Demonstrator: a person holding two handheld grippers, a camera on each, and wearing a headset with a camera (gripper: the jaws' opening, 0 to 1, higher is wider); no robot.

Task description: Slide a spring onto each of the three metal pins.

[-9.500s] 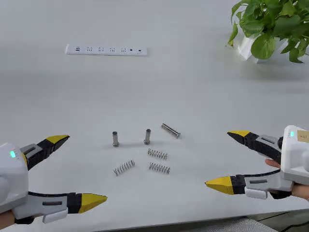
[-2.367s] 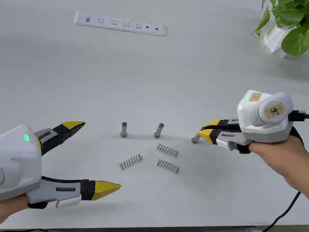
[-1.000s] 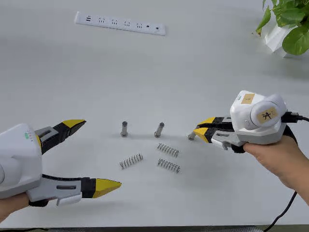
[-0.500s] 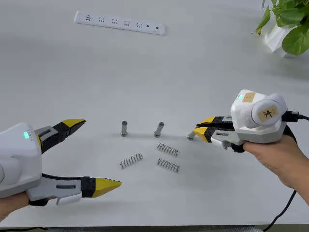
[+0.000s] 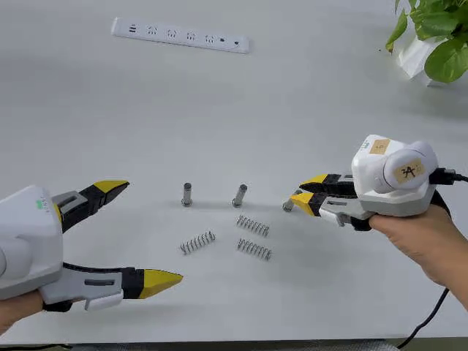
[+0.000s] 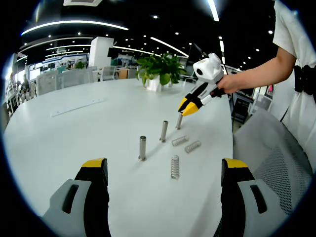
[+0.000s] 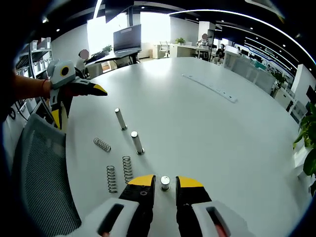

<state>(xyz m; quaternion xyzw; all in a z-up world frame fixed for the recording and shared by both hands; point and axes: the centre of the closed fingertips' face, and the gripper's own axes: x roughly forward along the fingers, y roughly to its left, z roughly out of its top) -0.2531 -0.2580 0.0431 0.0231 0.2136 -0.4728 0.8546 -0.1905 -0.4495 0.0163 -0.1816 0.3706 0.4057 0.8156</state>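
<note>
Two metal pins (image 5: 186, 194) (image 5: 239, 194) stand upright on the white table (image 5: 307, 110). A third pin (image 5: 287, 206) stands to their right, and my right gripper (image 5: 300, 196) is shut on its top. In the right gripper view that pin's head (image 7: 165, 182) sits between the yellow fingertips (image 7: 143, 180). Three springs (image 5: 197, 242) (image 5: 252, 226) (image 5: 254, 249) lie loose just in front of the pins. My left gripper (image 5: 140, 232) is open at the lower left, well short of the springs, with nothing in it. The left gripper view looks past the nearest spring (image 6: 174, 167) to the right gripper (image 6: 190, 106).
A white power strip (image 5: 179, 35) lies at the far side of the table. A potted plant (image 5: 431, 36) stands at the far right corner. A black cable (image 5: 431, 322) trails from the right gripper near the table's front edge.
Since 9.5 s ago the right gripper has come in and shut on the third pin, which lay on its side and now stands. Over the last second nothing has visibly moved.
</note>
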